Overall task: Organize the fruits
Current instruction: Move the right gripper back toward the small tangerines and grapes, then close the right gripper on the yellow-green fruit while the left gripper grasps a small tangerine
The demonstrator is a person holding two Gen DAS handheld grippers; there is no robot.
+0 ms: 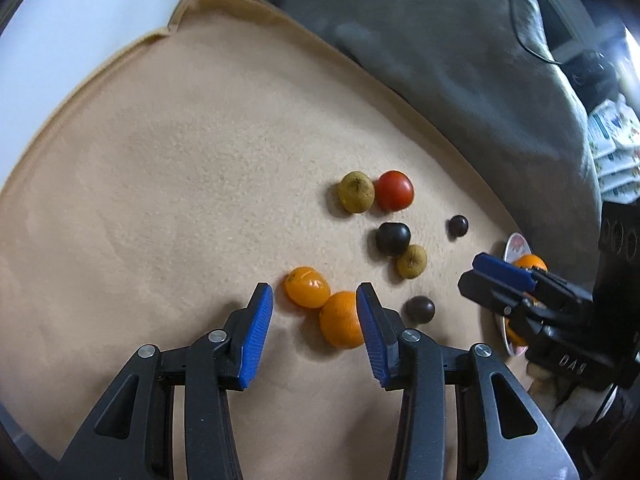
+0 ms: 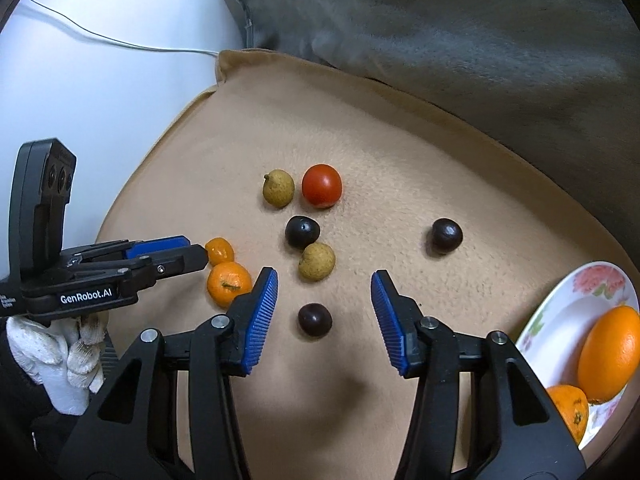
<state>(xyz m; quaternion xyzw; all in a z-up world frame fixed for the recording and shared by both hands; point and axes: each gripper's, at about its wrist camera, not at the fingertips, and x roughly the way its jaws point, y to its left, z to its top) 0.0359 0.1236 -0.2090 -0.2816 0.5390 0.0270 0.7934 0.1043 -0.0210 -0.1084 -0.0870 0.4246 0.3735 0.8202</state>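
Observation:
Fruits lie on a tan blanket [image 1: 160, 160]. My left gripper [image 1: 314, 300] is open, with two small oranges [image 1: 342, 320] [image 1: 307, 286] between its tips. My right gripper [image 2: 324, 284] is open above a dark plum [image 2: 315, 319]; it also shows in the left wrist view [image 1: 504, 280]. Beyond lie two yellow-brown fruits [image 2: 317, 261] [image 2: 279, 188], a red tomato [image 2: 321, 185] and two more dark plums [image 2: 302, 231] [image 2: 447, 235]. A floral plate [image 2: 560, 312] at the right holds a large orange [image 2: 612, 354] and a small one [image 2: 570, 408].
A grey cushion [image 2: 440, 32] lies along the blanket's far edge. A white wall with a thin cable [image 2: 100, 38] is at the left. Patterned packets [image 1: 612, 148] lie at the far right of the left wrist view.

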